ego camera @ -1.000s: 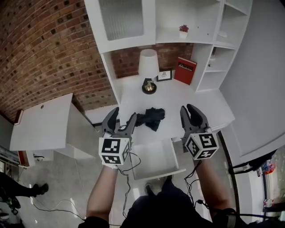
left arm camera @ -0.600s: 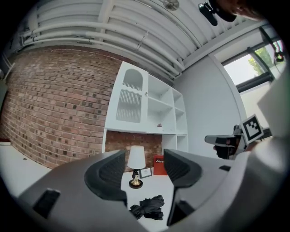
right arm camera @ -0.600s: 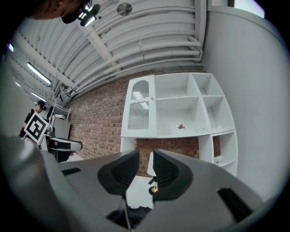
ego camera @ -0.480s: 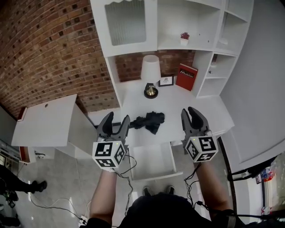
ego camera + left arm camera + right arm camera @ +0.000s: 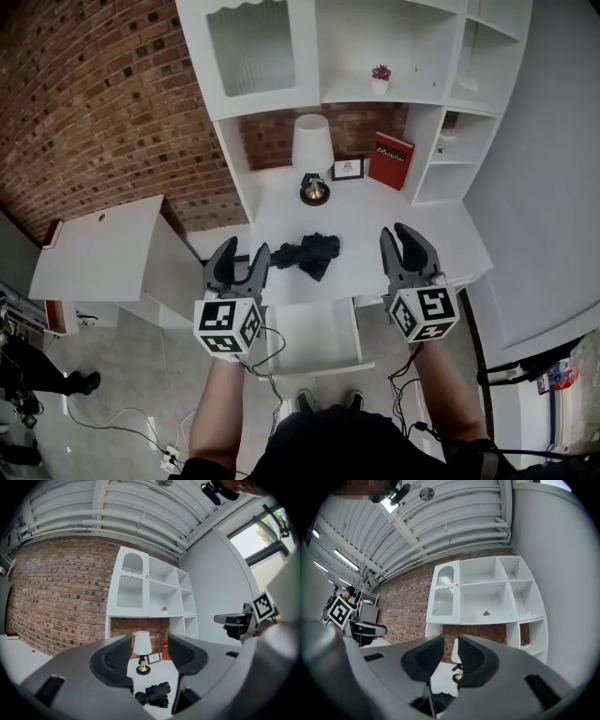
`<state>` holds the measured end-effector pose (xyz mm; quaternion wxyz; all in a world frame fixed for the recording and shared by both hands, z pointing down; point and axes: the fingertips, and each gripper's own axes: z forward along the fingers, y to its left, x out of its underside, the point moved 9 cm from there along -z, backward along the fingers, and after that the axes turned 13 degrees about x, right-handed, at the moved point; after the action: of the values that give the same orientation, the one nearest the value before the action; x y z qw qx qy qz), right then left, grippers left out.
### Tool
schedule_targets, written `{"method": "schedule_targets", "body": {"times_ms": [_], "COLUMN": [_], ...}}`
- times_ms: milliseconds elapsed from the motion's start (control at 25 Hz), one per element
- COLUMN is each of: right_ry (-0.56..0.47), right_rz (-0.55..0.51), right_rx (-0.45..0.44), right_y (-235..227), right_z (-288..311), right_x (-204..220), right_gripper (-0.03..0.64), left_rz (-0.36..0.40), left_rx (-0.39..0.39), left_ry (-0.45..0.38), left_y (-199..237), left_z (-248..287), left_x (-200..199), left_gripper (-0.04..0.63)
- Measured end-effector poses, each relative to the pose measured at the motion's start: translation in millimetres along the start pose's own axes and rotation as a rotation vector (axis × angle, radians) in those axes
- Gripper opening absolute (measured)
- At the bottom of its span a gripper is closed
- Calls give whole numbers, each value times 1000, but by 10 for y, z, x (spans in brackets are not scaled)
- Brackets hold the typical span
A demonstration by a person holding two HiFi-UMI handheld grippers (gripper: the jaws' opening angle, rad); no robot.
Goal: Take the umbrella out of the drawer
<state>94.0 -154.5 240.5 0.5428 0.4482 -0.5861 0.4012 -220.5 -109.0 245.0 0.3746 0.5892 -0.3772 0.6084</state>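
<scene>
1 umbrella near worktop front edge | 1 drawer open, head view only | left gripper jaws spread, just closing, empty | right gripper jaws slightly apart, empty

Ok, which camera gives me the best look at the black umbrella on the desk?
Head view: the umbrella lies whole on the desk, beyond the open drawer. The left gripper view shows it small, low between the jaws; the right gripper view shows only a dark edge.

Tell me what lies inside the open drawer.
The drawer shows only its bare white bottom; the black umbrella lies on the desk above. Its rear, under the desktop, is hidden.
</scene>
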Motion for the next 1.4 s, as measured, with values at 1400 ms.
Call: {"method": "schedule_targets", "body": {"times_ms": [1400], "right_ry": [-11], "right_rz": [31], "right_rx": [-28], "right_y": [-191], "right_z": [80], "right_x": [18], "right_gripper": [77], "left_rz": [12], "left_rx": [-35], "left_ry": [-15], "left_y": [-100], "left_z": [74], "left_x": [-90], "left_gripper": [221]}}
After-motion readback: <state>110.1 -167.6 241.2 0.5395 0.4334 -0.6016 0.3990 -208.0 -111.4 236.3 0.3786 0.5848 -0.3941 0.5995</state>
